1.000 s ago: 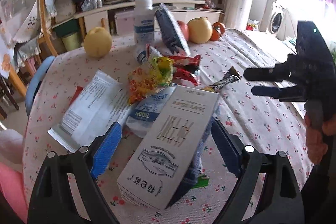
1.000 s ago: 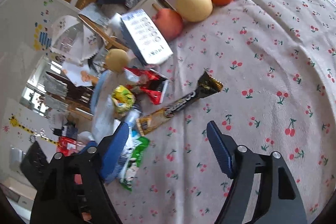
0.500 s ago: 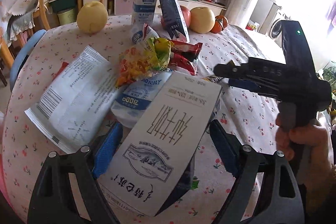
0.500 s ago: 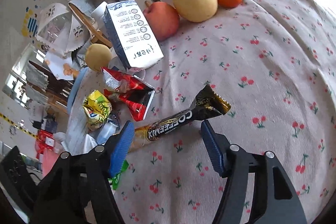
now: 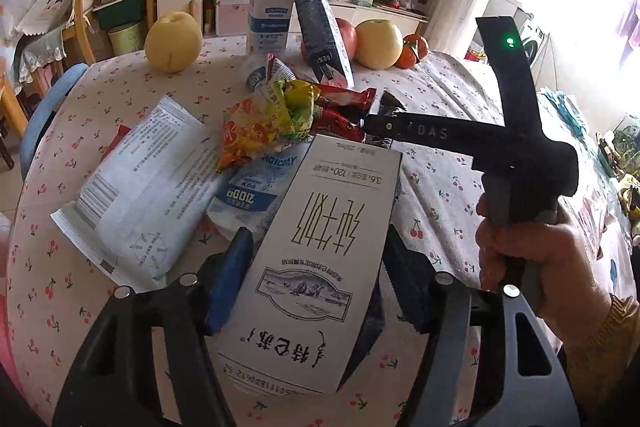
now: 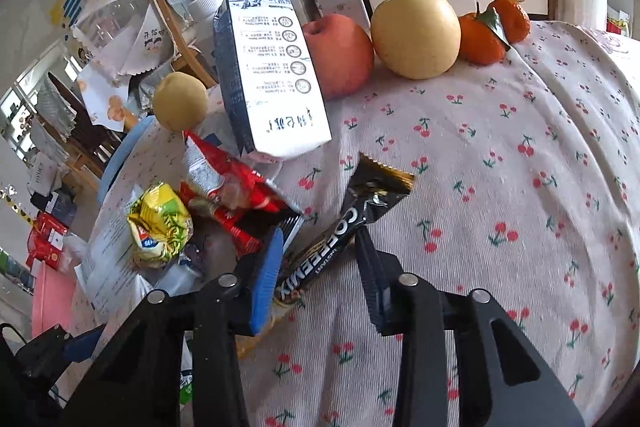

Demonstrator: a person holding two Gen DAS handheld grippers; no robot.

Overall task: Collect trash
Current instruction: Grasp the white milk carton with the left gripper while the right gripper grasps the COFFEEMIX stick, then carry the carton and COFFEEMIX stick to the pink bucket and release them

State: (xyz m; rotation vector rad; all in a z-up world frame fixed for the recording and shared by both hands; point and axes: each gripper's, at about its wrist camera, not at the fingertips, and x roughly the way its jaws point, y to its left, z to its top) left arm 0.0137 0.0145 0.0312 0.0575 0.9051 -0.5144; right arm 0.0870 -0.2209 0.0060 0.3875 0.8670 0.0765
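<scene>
The left wrist view alone shows the right gripper (image 5: 376,125) from the side, held by a hand (image 5: 536,259) at 3 o'clock, and a white printed packet (image 5: 136,195) lying flat at 9 o'clock; the right wrist view alone shows the coffee stick wrapper (image 6: 340,231) full length and 2 oranges (image 6: 488,31) at 1 o'clock. The left gripper (image 5: 316,267) has just been closing its jaws around the flat milk carton (image 5: 316,259), whose sides meet both blue pads (image 5: 228,279), a grip at roughly half spread. The right gripper has just been closing too, and its jaws stand narrow with the wrapper between them, touching or nearly touching; I cannot tell whether they pinch it. The cherry-print tablecloth (image 6: 520,187) lies bare from 2 to 5 o'clock in the right view, while litter crowds 9 to 11 o'clock. The table's rim curves down at 8 o'clock in the left view. Counted: 2 milk cartons, the second carton (image 6: 272,75) upright at 12 o'clock, 1 white bottle (image 5: 270,11), 2 pears (image 5: 172,41), 1 apple (image 6: 340,55), 1 yellow snack bag (image 6: 160,223), 2 red wrappers (image 6: 236,195).
</scene>
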